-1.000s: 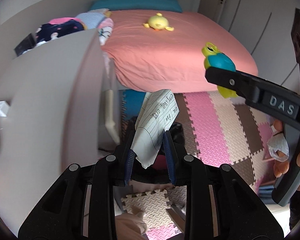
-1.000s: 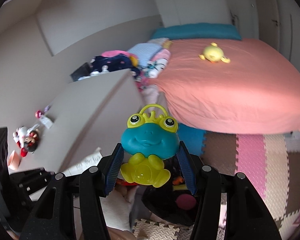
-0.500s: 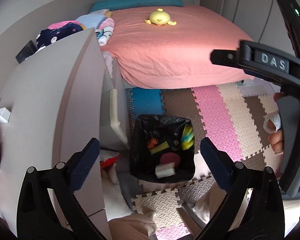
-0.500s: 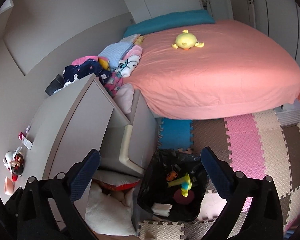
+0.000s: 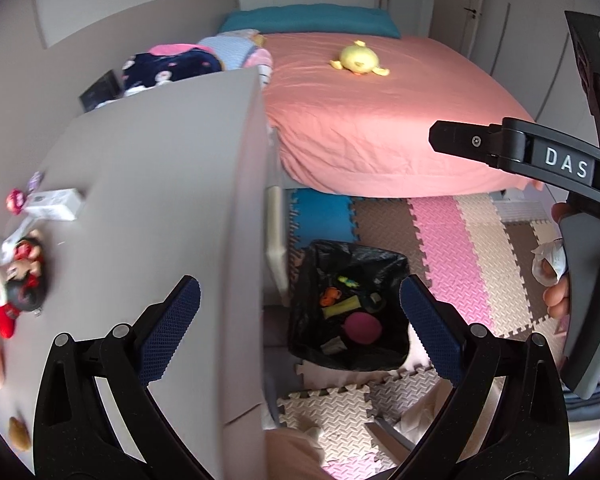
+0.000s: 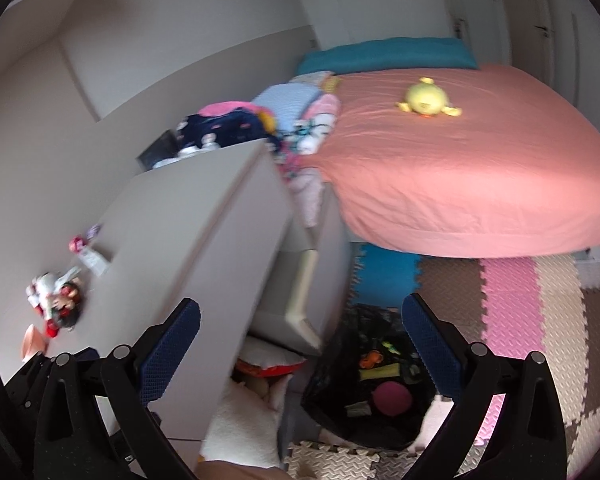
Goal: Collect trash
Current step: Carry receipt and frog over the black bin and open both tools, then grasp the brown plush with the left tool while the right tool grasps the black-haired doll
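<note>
A black-lined trash bin stands on the foam floor mat beside the grey dresser; it holds several small toys, a magenta ball and a paper scrap. My left gripper hangs open above the bin and the dresser edge, nothing between its blue pads. My right gripper is also open and empty, high over the same bin. The right gripper's body shows at the right of the left wrist view, with a hand holding its grip.
The grey dresser top carries a doll, a white box and small items. A pink bed with a yellow plush lies behind. Coloured foam tiles cover the floor. A white pillow lies near the dresser base.
Both grippers let go: the lined paper left the left jaws and the frog toy left the right jaws, both jaws now wide. Both views have shifted left toward the dresser top.
</note>
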The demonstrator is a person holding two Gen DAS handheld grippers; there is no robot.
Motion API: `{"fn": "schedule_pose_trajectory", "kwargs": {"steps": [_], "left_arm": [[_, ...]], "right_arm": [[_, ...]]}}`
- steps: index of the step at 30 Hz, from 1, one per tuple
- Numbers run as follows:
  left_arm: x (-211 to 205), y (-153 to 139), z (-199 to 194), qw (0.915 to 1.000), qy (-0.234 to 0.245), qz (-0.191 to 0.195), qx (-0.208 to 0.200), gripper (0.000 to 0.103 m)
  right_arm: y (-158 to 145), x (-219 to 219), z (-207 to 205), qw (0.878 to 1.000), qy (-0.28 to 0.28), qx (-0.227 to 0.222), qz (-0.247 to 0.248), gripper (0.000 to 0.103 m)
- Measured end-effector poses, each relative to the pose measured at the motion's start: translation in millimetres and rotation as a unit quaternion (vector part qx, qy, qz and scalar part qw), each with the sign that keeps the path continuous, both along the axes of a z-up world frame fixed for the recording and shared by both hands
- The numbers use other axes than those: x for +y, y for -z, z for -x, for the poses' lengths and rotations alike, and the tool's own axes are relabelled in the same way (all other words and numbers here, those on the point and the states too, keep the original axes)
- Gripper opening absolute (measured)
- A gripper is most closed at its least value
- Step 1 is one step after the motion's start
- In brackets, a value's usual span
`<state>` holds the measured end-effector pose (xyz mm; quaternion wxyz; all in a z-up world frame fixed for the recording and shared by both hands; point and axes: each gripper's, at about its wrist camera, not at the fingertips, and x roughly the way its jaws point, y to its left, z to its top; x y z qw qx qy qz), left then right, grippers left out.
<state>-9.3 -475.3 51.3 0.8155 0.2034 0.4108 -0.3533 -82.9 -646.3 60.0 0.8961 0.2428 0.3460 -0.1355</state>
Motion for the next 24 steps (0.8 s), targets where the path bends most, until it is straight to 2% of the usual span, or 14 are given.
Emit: {"fn": "schedule_pose_trajectory", "kwargs": {"steps": [10,18,24], "left_arm": [[107.1,-23.1,-30.8,0.9954,-0.095,0.012,-0.011,0.097],[205.6,-27.0,-42.4,0.983,-0.182,0.0,-0.025,0.097],[279.2,-16.9,-46.7,0.9704,-0.239,-0.012,-0.03,0.097]], "right_arm": [[-27.9,99.2,-43.9,0.994,-0.106,-0.021,0.019,0.1],[-31.6,172.7,-71.2,0.983,-0.179,-0.019,0.03,0.1],[-22.3,212.1,-84.0,0.976,-0.214,-0.004,0.038,0.1]]}}
